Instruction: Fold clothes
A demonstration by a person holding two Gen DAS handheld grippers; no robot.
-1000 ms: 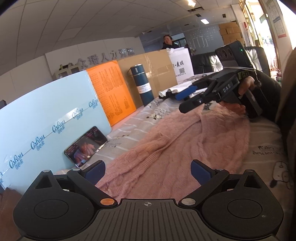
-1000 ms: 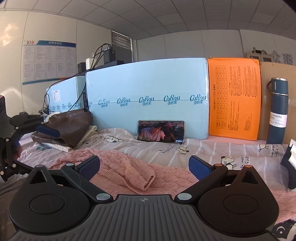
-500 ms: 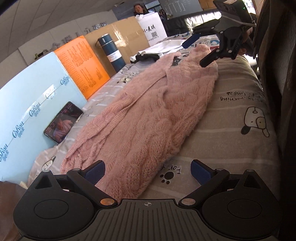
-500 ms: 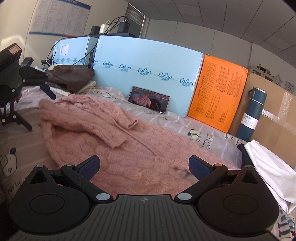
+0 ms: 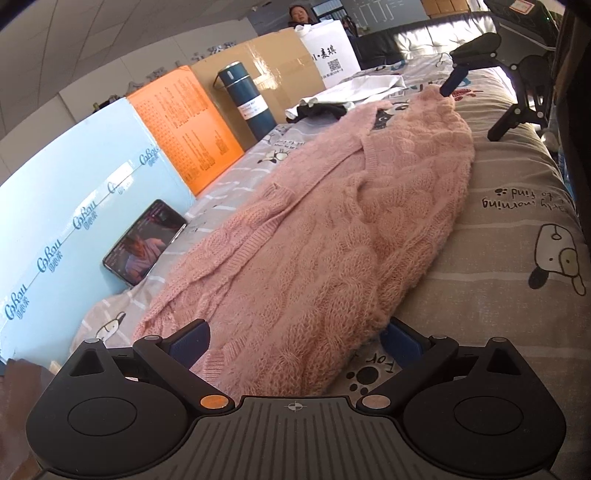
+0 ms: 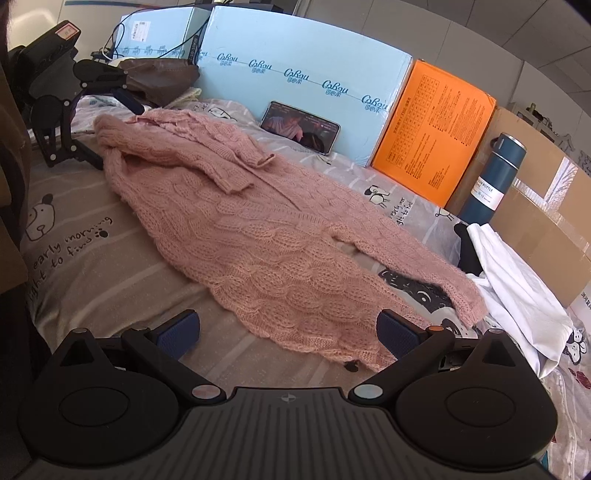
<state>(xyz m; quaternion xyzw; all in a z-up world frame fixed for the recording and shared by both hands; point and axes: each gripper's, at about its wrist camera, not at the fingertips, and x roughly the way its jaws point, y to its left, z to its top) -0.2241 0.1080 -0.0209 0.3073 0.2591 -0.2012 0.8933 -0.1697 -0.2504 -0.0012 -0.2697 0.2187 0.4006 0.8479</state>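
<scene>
A pink cable-knit cardigan [image 5: 332, 240] lies stretched lengthwise on a bed sheet [image 5: 517, 240] printed with cartoon dogs. My left gripper [image 5: 295, 341] is open low over one end, and knit lies between its blue pads without being pinched. Far across the bed, the right gripper [image 5: 478, 107] hovers open at the other end. In the right wrist view the cardigan [image 6: 258, 229] runs diagonally, one sleeve [image 6: 229, 162] folded over the body. My right gripper [image 6: 288, 334] stands open with the hem corner between its fingers. The left gripper [image 6: 110, 129] is open at the far top left.
A phone [image 6: 299, 127] leans on a light blue box [image 6: 295, 77], beside an orange box [image 6: 432, 133], a blue thermos [image 6: 495, 177] and cardboard. A white garment [image 6: 513, 288] lies by the cardigan's right end. A brown bag [image 6: 159, 77] sits far left. A person [image 5: 299, 14] sits behind.
Both grippers have moved apart to opposite ends and tipped down toward the bed. The cardigan, bunched a second ago, now lies drawn out long. Both grippers stayed open.
</scene>
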